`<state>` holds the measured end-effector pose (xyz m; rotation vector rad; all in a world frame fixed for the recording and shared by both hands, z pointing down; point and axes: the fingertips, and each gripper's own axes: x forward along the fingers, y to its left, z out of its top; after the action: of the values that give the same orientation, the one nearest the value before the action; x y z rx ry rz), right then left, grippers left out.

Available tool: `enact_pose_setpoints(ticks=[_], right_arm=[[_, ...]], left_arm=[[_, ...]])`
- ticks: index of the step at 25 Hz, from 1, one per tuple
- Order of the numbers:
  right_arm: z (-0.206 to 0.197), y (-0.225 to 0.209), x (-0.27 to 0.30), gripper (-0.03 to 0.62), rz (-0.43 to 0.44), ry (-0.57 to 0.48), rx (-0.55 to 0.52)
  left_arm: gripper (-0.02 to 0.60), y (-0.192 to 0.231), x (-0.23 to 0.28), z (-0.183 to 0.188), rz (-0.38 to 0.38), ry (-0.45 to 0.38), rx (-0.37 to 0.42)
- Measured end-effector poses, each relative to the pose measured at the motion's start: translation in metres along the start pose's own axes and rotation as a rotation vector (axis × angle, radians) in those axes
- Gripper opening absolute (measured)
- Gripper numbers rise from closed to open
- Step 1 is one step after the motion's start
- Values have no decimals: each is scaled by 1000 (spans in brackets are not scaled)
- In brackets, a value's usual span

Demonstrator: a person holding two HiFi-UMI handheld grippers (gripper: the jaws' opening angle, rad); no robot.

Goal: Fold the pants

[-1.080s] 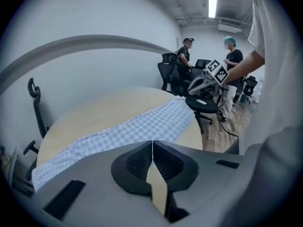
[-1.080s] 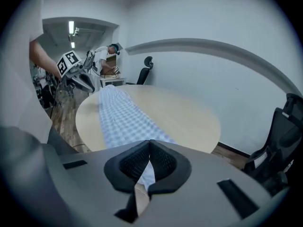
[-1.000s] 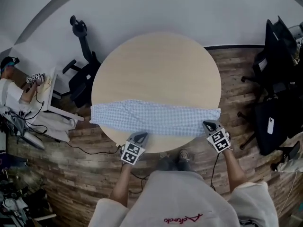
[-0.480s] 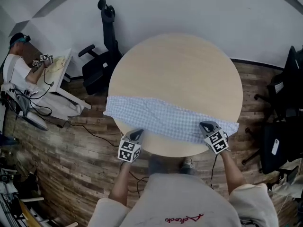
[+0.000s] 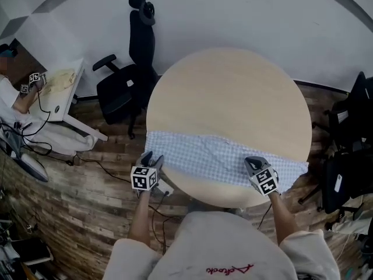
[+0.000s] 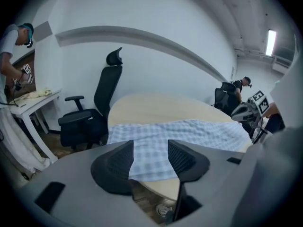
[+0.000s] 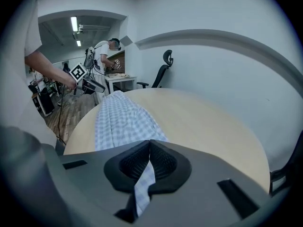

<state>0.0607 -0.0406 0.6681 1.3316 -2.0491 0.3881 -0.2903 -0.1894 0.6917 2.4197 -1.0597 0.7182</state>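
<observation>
Along the surface's (image 5: 227, 86) near edge the pants (image 5: 215, 155) lie spread. The right hand-held gripper (image 5: 252, 164) clamps one end as an anchor. The left hand-held gripper's (image 5: 152, 159) jaws have just been opening and grip nothing, with the cloth just ahead of them.

In front of you the round, pale-wood table (image 5: 233, 92) stands on a dark plank floor (image 5: 87, 197). Across the part of its top nearest you lie the blue-and-white checked pants (image 5: 215, 153), spread as one long band from the left rim to the right rim. They are a little creased near the middle, and the ends reach the table's edge or just over it.
</observation>
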Motion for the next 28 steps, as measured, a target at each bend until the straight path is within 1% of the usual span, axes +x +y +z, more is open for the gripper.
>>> enact_pose_setpoints(ticks=[4, 7, 9, 13, 16, 18, 20, 22, 23, 24, 25, 27, 28], right_arm=[[-2, 13, 14, 29, -54, 49, 49], [-13, 20, 23, 29, -96, 91, 106], [-19, 28, 29, 29, -103, 120, 136], [-14, 35, 42, 29, -93, 154, 151], [-5, 35, 52, 29, -82, 157, 145], [1, 36, 58, 29, -68, 157, 132], [9, 36, 65, 29, -56, 157, 112], [18, 36, 72, 29, -45, 154, 91], [21, 35, 76, 29, -41, 153, 81], [24, 35, 79, 29, -36, 154, 72], [26, 34, 81, 29, -32, 156, 65], [29, 31, 85, 29, -26, 156, 59], [30, 30, 86, 29, -24, 154, 58]], left_arm=[[233, 62, 19, -5, 4, 29, -47], [247, 88, 35, -17, -13, 74, -69], [247, 98, 43, -27, -33, 99, -97], [247, 102, 56, -35, -106, 118, -173], [247, 101, 63, -37, -189, 105, -290], [247, 98, 66, -41, -240, 93, -350], [247, 95, 68, -42, -288, 78, -387], [223, 90, 71, -39, -342, 63, -404], [174, 88, 71, -36, -354, 60, -390], [167, 88, 70, -34, -347, 61, -351], [148, 88, 69, -32, -323, 66, -287], [136, 86, 63, -28, -262, 77, -132], [122, 85, 59, -26, -239, 76, -73]])
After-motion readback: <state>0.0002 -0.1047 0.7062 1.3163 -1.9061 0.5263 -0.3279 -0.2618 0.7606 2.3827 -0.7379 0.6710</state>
